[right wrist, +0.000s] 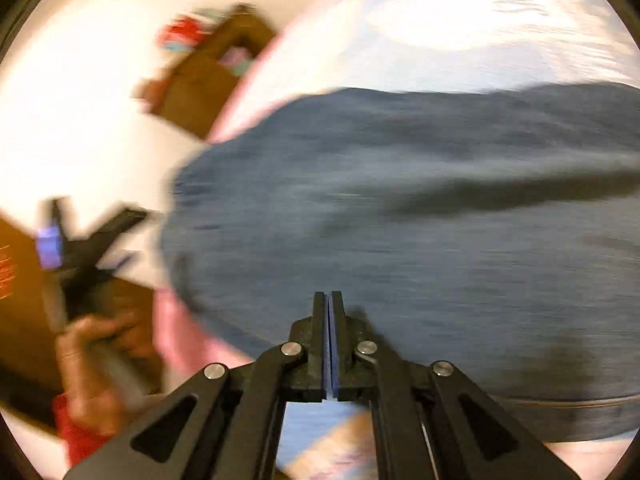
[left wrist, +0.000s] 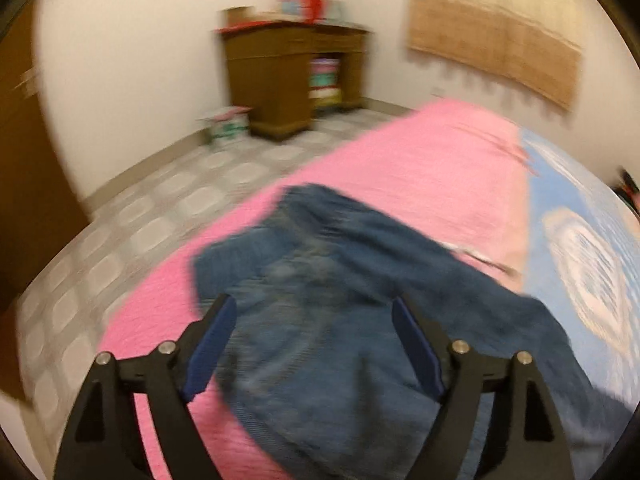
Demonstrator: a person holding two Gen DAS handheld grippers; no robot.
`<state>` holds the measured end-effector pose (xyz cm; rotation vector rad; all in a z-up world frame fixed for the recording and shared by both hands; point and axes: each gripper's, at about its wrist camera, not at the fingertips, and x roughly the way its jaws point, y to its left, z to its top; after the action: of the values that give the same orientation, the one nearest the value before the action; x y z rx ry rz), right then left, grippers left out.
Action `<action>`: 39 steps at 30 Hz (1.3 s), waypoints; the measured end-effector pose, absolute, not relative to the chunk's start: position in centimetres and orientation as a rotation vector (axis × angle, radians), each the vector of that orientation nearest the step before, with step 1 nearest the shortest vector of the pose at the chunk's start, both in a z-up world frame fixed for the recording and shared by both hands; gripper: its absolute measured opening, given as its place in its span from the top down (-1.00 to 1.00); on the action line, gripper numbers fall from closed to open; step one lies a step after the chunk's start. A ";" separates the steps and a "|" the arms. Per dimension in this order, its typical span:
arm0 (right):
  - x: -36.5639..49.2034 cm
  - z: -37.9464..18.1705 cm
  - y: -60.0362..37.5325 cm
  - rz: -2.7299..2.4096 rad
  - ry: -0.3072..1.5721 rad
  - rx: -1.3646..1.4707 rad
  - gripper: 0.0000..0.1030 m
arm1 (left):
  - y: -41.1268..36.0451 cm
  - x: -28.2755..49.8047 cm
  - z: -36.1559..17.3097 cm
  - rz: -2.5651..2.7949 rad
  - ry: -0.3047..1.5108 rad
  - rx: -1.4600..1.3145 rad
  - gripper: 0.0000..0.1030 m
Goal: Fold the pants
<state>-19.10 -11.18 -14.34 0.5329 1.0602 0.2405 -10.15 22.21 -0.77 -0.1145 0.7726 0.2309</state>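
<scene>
Motion-blurred pants (right wrist: 400, 208); right tool's (right wrist: 330, 300) grasp unclear.

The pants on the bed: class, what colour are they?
Blue denim: the pants show best in the left wrist view, lying on the pink blanket.

The left wrist camera looks down along its fingers (left wrist: 224, 312), from above the bed (left wrist: 420, 168), toward the far wall and a brown cabinet (left wrist: 280, 76). The right wrist camera sits very close over the pants (right wrist: 400, 220), tilted sideways. Both views share the pants (left wrist: 320, 300), the bed and the cabinet (right wrist: 208, 80).
</scene>
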 end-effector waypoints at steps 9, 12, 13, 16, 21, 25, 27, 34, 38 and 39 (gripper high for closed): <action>-24.4 -13.4 -15.1 0.259 1.040 0.754 0.97 | 20.7 -9.0 -3.5 0.123 0.927 -0.104 -0.60; -27.1 -10.4 -20.6 0.177 0.891 0.855 0.97 | 22.0 -9.1 -4.3 0.167 0.962 -0.138 -0.60; -28.0 -9.6 -22.5 0.142 0.844 0.888 0.97 | 22.6 -9.4 -4.4 0.176 0.962 -0.165 -0.60; -32.8 -7.4 -31.0 -0.014 0.704 0.967 0.97 | 23.3 -10.2 -3.9 0.167 0.933 -0.232 -0.60; -44.7 -7.1 -43.9 -0.370 0.453 1.116 -0.87 | 22.5 -12.3 -3.2 0.127 0.884 -0.269 -0.60; -51.6 -11.2 -48.4 -0.485 0.340 1.322 -0.88 | 22.1 -13.0 -2.3 0.130 0.847 -0.291 -0.60; -52.7 -13.5 -48.9 -0.479 0.323 1.387 -0.85 | 22.2 -13.1 -2.2 0.132 0.844 -0.311 -0.60; -51.4 -17.5 -49.5 -0.261 0.249 1.461 0.01 | 24.1 -13.9 -2.2 0.144 0.840 -0.406 -0.60; -50.5 -19.1 -48.3 -0.285 0.277 1.514 0.01 | 25.1 -13.9 -2.9 0.162 0.863 -0.484 -0.60; -50.5 -19.5 -47.7 -0.285 0.259 1.524 0.01 | 25.2 -13.9 -3.0 0.166 0.867 -0.495 -0.61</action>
<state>-50.49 -47.75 -19.45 1.5245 0.2588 -0.2848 -13.94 25.20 -3.02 -0.4952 0.8669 0.1662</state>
